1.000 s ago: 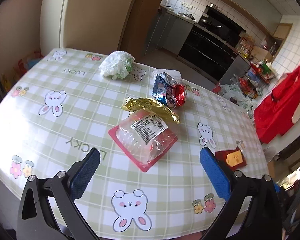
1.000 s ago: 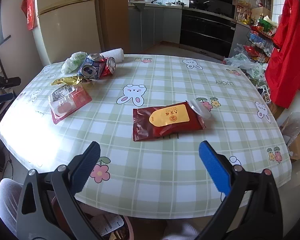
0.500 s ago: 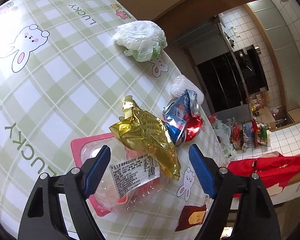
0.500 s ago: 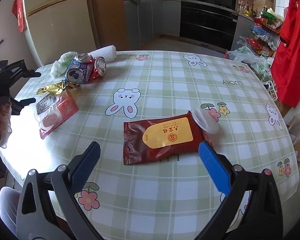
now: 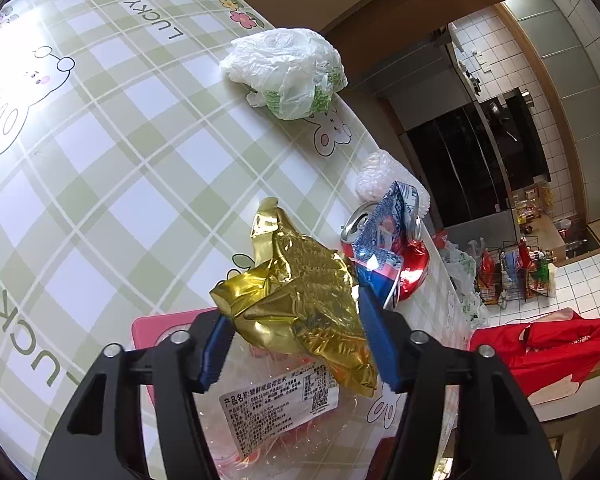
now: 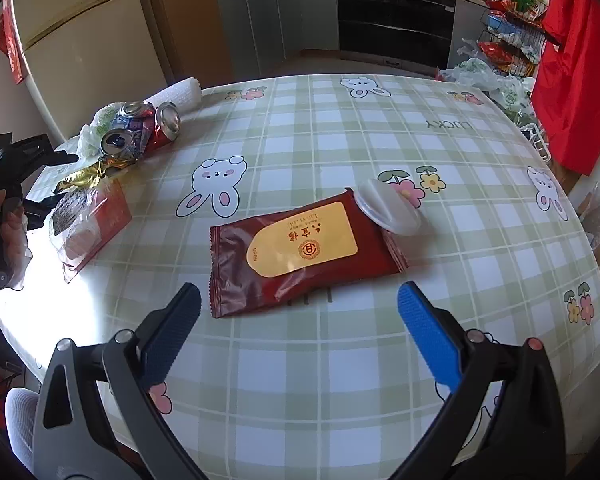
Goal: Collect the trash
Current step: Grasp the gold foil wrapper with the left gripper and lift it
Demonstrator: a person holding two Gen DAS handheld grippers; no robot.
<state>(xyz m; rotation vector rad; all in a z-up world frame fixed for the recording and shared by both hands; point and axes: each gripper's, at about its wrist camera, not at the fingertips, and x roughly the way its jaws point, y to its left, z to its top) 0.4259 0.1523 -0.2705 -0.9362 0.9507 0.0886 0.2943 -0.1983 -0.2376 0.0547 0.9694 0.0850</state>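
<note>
Pinching gold foil wrapper [image 5: 300, 304], left hand-held gripper [image 5: 296, 344]; gaping empty before maroon packet [image 6: 300, 248], right hand-held gripper [image 6: 300, 332].

The left wrist view looks steeply down, rolled sideways and very close, over the gold wrapper [image 5: 300, 300] and crushed cans [image 5: 388, 248], while the right wrist view faces across the table [image 6: 340, 360] from its near edge toward the kitchen, sharing those cans [image 6: 140, 128] at far left.
</note>
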